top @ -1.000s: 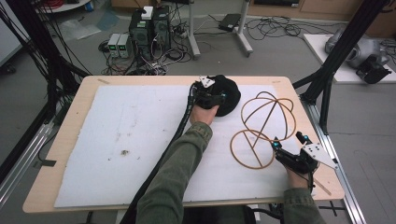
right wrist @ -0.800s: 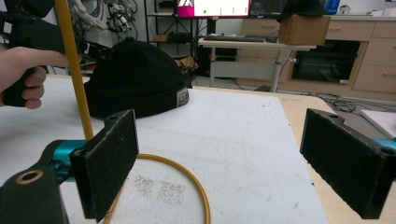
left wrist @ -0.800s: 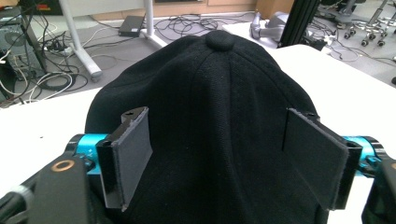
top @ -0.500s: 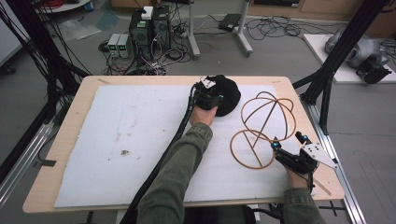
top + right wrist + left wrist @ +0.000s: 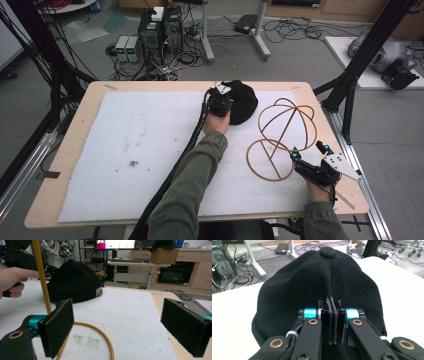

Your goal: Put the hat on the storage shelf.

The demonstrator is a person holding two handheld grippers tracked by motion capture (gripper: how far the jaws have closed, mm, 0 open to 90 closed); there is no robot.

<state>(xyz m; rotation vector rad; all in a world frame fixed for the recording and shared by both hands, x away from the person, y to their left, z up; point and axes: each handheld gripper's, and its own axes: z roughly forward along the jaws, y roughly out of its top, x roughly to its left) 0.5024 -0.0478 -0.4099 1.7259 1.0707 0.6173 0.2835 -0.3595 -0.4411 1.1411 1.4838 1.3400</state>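
The left claw [image 5: 331,322] had just closed, pinching a fold of the black cap [image 5: 317,282], while the right claw [image 5: 122,325] stood spread beside the wire hat stand [image 5: 282,135]; lifting the cap onto it seemed next.

Soft, even room light falls from overhead, so the white mat on the desk [image 5: 150,150] reads bright without glare and shadows stay faint, a thin one under the left gripper [image 5: 220,102] and its forearm. In the left gripper view the black cap [image 5: 312,282] just ahead of the left gripper swallows detail, its weave sharp near the pads while the floor beyond goes soft and bends at the edges. In the right gripper view the right gripper [image 5: 120,327] has slightly blurred pads close up, and the lit monitor [image 5: 116,244] far ahead glows overexposed.
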